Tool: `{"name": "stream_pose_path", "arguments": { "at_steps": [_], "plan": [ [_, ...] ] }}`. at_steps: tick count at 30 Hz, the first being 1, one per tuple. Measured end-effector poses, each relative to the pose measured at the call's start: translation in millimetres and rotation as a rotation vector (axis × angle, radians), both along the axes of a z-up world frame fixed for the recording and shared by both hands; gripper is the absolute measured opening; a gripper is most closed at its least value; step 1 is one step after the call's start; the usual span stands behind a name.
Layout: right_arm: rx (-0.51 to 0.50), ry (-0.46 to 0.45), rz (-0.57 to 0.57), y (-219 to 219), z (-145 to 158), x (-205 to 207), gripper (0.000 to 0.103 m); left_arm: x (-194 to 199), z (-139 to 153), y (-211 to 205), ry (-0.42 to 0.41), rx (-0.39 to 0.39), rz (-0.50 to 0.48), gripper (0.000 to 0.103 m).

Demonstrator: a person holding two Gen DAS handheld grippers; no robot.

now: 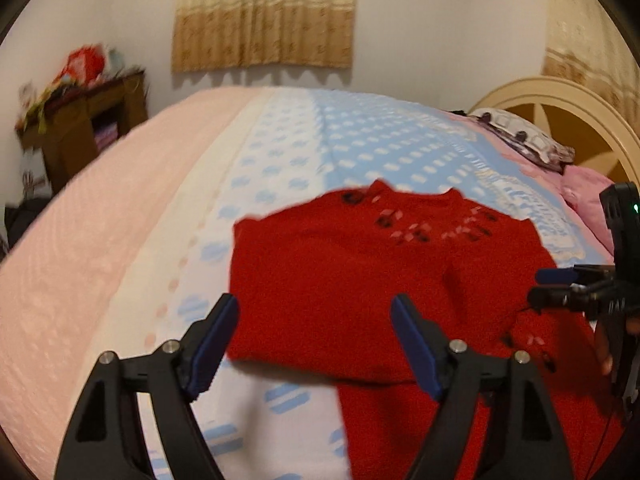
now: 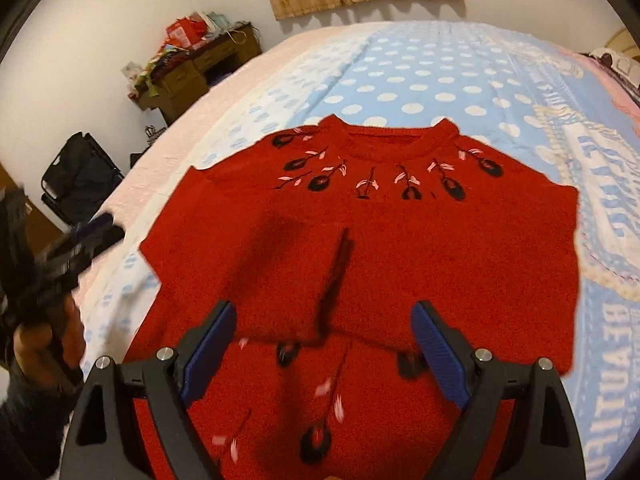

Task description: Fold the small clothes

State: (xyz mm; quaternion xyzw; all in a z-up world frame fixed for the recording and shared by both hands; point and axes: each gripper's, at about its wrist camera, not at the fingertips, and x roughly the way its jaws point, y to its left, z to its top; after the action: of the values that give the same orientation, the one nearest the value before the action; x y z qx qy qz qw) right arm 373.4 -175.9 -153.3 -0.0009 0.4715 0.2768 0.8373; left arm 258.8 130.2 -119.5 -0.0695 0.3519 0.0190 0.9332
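On the bed [image 2: 460,80] we see a red sweater [image 2: 400,240] lying flat, neck at the far side, near part folded over, our left gripper [image 1: 316,344] spread and empty above its left edge, our right gripper [image 2: 324,352] spread wide, nothing pinched, over its near middle.

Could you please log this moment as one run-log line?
red sweater: sleeves folded in, on bed | left gripper: jaws open, empty | right gripper: jaws open, empty
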Motion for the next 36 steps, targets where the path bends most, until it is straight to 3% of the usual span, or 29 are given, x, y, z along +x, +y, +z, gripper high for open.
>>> {"name": "stream_pose_path", "arguments": {
  "at_steps": [6, 9, 11, 13, 17, 25, 31, 34, 36],
  "plan": [
    [-0.017, 0.081, 0.005, 26.7, -23.0, 27.3, 0.088, 2.3, -38.6, 26.8, 0.067, -0.148, 0.048, 0.081],
    [-0.031, 0.108, 0.024, 39.1, -33.7, 30.2, 0.06, 1.0, -41.1, 33.8, 0.058, -0.208, 0.054, 0.081],
    [-0.046, 0.087, 0.037, 45.2, -32.4, 30.2, 0.013, -0.1, -43.9, 36.0, 0.059, -0.227, 0.056, 0.081],
    [0.011, 0.085, 0.039, 42.9, -24.4, 28.9, 0.012, -0.6, -47.2, 38.6, 0.064, -0.242, 0.059, 0.081],
    [-0.004, -0.035, 0.027, 36.8, 4.3, 16.5, 0.009, -1.5, -49.2, 41.7, 0.067, -0.258, 0.064, 0.081],
    [-0.002, -0.242, -0.041, -10.2, 76.2, 2.3, 0.008, 0.6, -49.7, 36.1, 0.081, -0.211, 0.05, 0.081],
    [0.033, -0.243, -0.109, -53.7, 87.7, 9.0, 0.008, 4.1, -43.7, 18.1, 0.091, -0.137, -0.008, 0.081],
    [0.057, -0.212, -0.115, -63.3, 84.1, 12.3, 0.008, 4.6, -34.7, -1.8, 0.075, -0.094, -0.088, 0.081],
    [0.054, -0.206, -0.11, -59.8, 82.5, 14.0, 0.008, 10.9, -33.0, -25.0, 0.102, -0.025, -0.167, 0.081]
  ]
}}
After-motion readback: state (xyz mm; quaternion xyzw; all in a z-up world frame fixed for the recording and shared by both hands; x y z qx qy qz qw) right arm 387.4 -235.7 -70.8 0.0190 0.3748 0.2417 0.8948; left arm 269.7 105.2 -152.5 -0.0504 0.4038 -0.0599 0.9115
